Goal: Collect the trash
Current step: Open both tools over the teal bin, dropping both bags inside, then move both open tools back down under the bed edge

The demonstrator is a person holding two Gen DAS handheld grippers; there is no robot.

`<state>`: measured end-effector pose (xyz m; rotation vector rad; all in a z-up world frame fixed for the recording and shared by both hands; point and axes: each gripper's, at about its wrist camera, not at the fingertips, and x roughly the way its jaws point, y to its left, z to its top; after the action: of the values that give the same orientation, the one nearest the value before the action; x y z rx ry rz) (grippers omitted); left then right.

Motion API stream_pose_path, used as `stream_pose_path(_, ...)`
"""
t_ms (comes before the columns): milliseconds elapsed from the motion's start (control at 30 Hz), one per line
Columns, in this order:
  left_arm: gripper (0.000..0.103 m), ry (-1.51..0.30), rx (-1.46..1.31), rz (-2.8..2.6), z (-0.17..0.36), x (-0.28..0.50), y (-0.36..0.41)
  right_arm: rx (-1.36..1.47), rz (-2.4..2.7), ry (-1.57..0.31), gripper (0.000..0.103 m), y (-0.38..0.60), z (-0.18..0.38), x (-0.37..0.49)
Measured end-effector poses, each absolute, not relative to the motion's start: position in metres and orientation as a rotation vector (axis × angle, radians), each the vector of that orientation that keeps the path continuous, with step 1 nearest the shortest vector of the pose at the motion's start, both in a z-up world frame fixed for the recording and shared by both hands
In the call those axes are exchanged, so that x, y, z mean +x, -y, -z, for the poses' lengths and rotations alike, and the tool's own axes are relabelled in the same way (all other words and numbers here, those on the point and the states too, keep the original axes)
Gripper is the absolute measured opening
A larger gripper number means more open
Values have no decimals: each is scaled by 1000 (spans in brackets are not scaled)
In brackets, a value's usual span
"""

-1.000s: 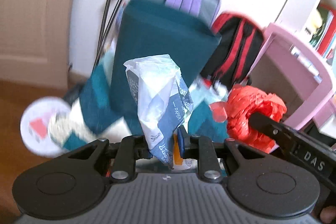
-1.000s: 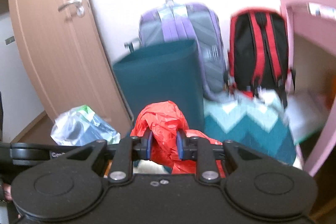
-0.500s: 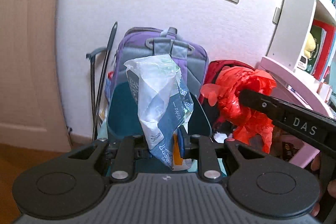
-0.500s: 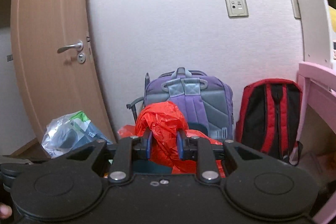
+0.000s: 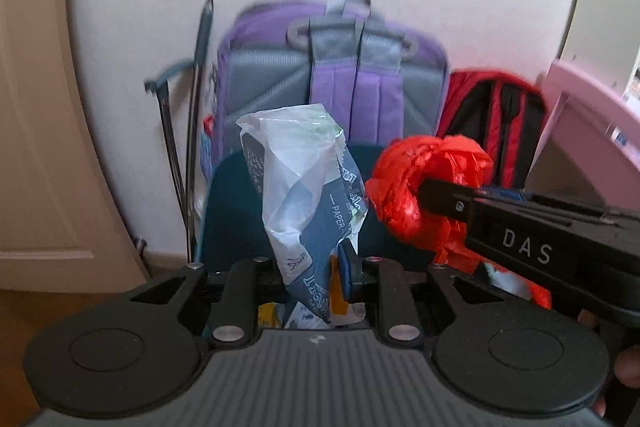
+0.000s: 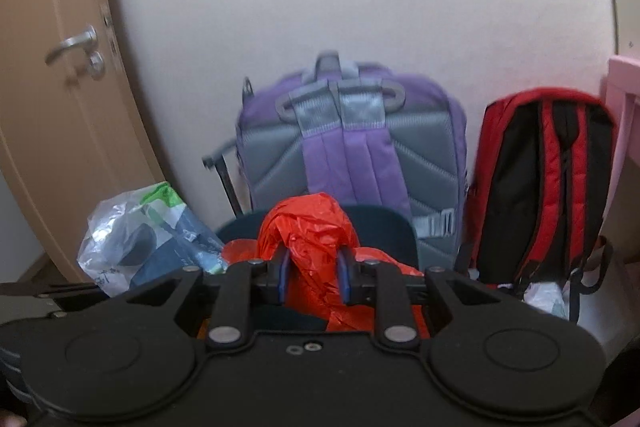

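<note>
- The left gripper point(image 5: 316, 269) was clamped on a crumpled paper wrapper point(image 5: 300, 187): light, crushable, best pinched at its bunched lower end.
- The right gripper point(image 6: 313, 271) was clamped on a red plastic bag point(image 6: 308, 231): soft, slippery, gathered folds held best.

The wooden floor point(image 5: 60, 311) shows as a brown strip at the foot of the door and runs to the base of the white wall. On the floor, a dark teal bin point(image 6: 384, 227) stands in front of a purple and grey backpack point(image 6: 352, 147) that leans upright against the wall, and a red and black backpack point(image 6: 540, 183) stands just beside it on the right, also against the wall. Thin dark rods point(image 5: 192, 147) lean on the wall left of the purple backpack, and something pale and crumpled point(image 6: 546, 297) lies at the foot of the red one.
</note>
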<state>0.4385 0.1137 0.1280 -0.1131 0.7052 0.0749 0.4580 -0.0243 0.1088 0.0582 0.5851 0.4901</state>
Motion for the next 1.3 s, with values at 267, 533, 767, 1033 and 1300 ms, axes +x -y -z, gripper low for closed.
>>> stream_pose_path(267,22,-804,-106,-88,-96,464,-121,8,-462,-675,26,13,-83,478)
stream_pose_path(533,28,-831,-122,-104,-90,464,-125,-32,-462,-715,30,7,-73,480)
stream_pose_path(767,72,-801,-110,-133,-96,453,-121,-18,-462,-729,41,9,-79,475)
stream_pose_path(1033,72,-759,-124,-127,-118,430,-116,-18,-457,-691,48,21,-101,456)
stream_pose_path(1300,78,-724,-116,-124,-149,391,-104,6,-463,-657,50,37,-134,425)
